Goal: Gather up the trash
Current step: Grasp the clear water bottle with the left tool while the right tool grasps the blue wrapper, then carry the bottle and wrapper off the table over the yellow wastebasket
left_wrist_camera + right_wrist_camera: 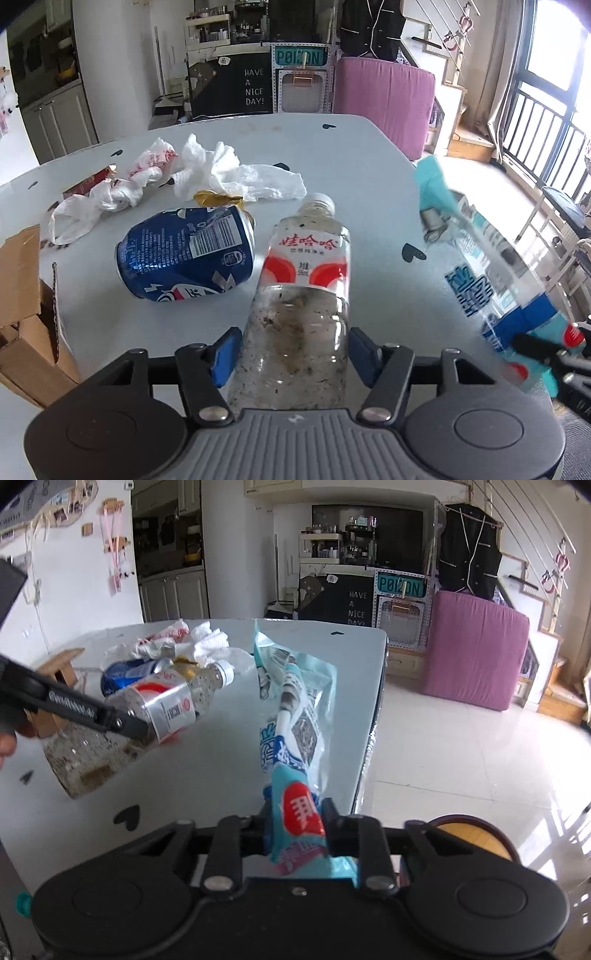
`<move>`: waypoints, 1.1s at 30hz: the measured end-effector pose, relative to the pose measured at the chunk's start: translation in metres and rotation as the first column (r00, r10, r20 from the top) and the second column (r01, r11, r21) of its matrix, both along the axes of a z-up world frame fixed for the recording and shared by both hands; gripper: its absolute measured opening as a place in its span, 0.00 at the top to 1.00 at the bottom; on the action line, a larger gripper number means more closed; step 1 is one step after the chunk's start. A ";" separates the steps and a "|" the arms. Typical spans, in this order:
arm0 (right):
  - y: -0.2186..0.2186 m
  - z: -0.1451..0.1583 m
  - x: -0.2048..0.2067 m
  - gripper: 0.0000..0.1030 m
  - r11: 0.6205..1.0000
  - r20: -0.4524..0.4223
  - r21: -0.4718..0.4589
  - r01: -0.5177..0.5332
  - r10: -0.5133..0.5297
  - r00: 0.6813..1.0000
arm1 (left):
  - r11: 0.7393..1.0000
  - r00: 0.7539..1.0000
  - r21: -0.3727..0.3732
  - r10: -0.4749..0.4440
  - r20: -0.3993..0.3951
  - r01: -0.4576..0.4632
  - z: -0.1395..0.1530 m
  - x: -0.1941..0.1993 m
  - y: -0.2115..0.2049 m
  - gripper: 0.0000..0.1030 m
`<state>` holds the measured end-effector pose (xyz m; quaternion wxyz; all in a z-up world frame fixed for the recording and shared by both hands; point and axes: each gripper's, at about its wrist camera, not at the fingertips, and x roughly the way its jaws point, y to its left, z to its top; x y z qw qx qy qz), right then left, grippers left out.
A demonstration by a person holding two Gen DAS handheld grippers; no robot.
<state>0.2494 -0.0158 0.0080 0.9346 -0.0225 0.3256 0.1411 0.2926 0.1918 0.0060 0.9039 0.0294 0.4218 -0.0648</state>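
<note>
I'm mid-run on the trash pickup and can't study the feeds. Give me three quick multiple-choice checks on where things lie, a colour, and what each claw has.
1. Where does the dented can lie relative to the plastic bottle in the left wrist view?
A. To its left
B. To its right
C. On top of it

2. What colour is the can?
A. Green
B. Blue
C. Yellow

3. What is the right claw doing?
A. Open over bare table
B. Shut on the can
C. Shut on the teal snack wrapper

Answers:
1 A, the can rests on the table left of the bottle that sits between the left claw pads.
2 B, its body is dark blue with white print.
3 C, the wrapper is pinched between its pads.
</note>
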 end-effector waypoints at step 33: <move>-0.034 0.023 -0.037 0.87 0.992 0.021 0.119 -0.036 0.034 0.999 | 0.943 0.895 -0.227 0.310 0.321 -0.245 -0.050 -0.173 -0.027 0.22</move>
